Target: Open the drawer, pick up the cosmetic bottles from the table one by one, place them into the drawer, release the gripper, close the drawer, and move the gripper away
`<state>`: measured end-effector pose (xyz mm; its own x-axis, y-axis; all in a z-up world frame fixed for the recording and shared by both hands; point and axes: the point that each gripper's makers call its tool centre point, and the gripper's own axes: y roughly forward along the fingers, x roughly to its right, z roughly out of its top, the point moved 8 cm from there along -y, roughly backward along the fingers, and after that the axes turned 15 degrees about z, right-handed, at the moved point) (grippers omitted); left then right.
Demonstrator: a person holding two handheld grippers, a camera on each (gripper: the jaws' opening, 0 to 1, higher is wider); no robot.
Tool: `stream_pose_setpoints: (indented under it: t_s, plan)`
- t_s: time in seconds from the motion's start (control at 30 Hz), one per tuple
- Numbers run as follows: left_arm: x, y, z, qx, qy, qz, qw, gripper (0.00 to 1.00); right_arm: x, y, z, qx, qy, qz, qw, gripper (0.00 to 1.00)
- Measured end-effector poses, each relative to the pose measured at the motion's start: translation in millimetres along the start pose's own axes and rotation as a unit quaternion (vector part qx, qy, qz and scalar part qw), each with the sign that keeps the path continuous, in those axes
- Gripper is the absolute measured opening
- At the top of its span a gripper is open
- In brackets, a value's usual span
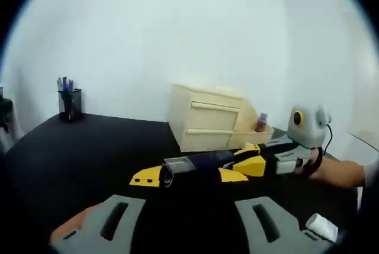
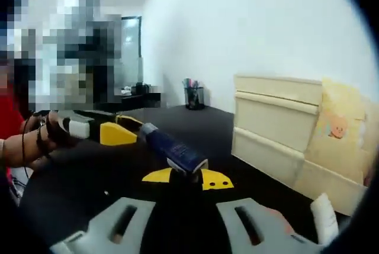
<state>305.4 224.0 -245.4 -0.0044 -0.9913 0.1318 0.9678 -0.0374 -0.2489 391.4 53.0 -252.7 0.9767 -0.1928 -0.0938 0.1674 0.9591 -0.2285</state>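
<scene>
1. The dark blue bottle (image 1: 207, 160) looks light, stiff and slick. I have it off the surface (image 1: 71, 159), end-on in the right tool (image 2: 186, 178), which is clamped on it.
2. The left tool (image 1: 189, 177) is apart, near its cap.
3. The open drawer (image 1: 251, 140) holds one small bottle (image 1: 262, 122).
4. A white bottle (image 1: 323, 227) waits on the surface.

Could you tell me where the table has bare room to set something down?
Bare: the black table between the pen holder and the drawer unit. Crowded: the right side, where the right gripper holds a dark bottle, a white bottle nearby.
</scene>
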Motion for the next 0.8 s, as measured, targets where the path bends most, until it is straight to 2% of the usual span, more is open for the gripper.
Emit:
stream_pose_setpoints:
  t_s: [0.23, 0.37, 0.47, 0.6, 0.63, 0.67, 0.8]
  plan:
    - [-40.2, -36.2, -12.9, -0.006, -0.009, 0.046, 0.9989, 0.36, -25.9, 45.5, 6.2, -0.011, -0.007, 0.035, 0.9993, 0.13]
    - [-63.6, -52.7, -26.4, -0.018, -0.018, 0.070, 0.9972, 0.36, -36.8, 73.6, 3.1, -0.019, -0.002, 0.054, 0.9984, 0.13]
    - [-74.2, -57.5, -35.4, -0.027, -0.022, 0.086, 0.9957, 0.36, -42.5, 94.7, -4.4, -0.034, 0.008, 0.070, 0.9969, 0.13]
    - [-84.7, -59.8, -45.0, -0.036, -0.026, 0.107, 0.9933, 0.36, -45.5, 111.3, -12.2, -0.049, 0.017, 0.076, 0.9958, 0.13]
    - [-86.1, -59.4, -48.1, -0.047, -0.031, 0.111, 0.9922, 0.36, -45.5, 113.3, -13.9, -0.051, 0.018, 0.077, 0.9956, 0.14]
    - [-85.5, -60.1, -49.6, -0.037, -0.030, 0.110, 0.9928, 0.36, -44.8, 113.0, -12.4, -0.043, 0.022, 0.074, 0.9961, 0.14]
    - [-85.3, -60.5, -49.9, -0.041, -0.034, 0.106, 0.9929, 0.36, -43.0, 112.0, -10.4, -0.043, 0.030, 0.079, 0.9955, 0.14]
